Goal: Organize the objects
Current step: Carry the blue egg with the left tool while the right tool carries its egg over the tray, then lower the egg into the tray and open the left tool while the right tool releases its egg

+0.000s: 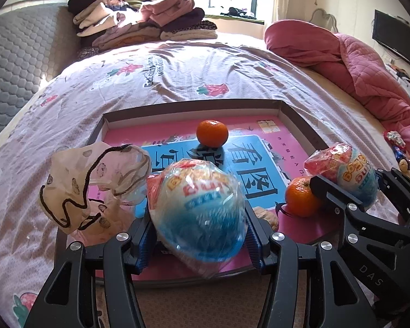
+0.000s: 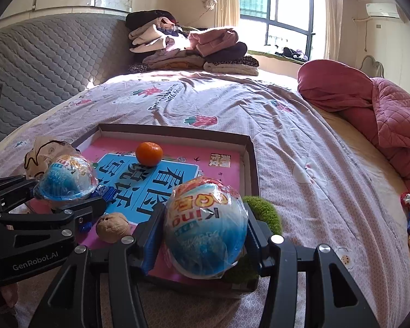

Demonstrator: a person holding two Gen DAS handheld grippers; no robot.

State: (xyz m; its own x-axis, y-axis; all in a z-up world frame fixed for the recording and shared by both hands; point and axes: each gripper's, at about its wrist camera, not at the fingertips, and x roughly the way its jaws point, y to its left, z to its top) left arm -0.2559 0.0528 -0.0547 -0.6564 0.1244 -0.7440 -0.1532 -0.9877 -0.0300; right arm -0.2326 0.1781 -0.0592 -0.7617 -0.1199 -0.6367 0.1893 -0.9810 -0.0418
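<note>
A: Looking along the left gripper (image 1: 199, 235), what sits between its fingers?

B: A plastic-wrapped egg toy (image 1: 198, 213), blue at the bottom and white above, with both blue-padded fingers pressed against its sides. It is held over the near edge of the shallow box (image 1: 300, 114) on the bed (image 1: 177, 82).

A: And the right gripper (image 2: 205, 235)?

B: Clamped the same way on a second wrapped egg toy (image 2: 205, 227), above the box's near right corner. Something green and fuzzy (image 2: 262, 210) shows just behind it, at the box's edge.

A: What lies inside the box?

B: A pink and blue book cover lines the bottom. One mandarin (image 1: 212, 133) rests toward the far side. A second mandarin (image 1: 302, 196) sits near the right edge, just beside the right gripper's fingers in the left view. A walnut (image 2: 112, 227) lies near the front, between the two grippers.

A: Anything outside it?

B: A crumpled pouch with a dark cord (image 1: 90, 186) touches the box's left side. Folded clothes (image 1: 139, 22) are stacked at the far end of the bed, and a pink quilt (image 1: 363, 63) is bunched to the right.
</note>
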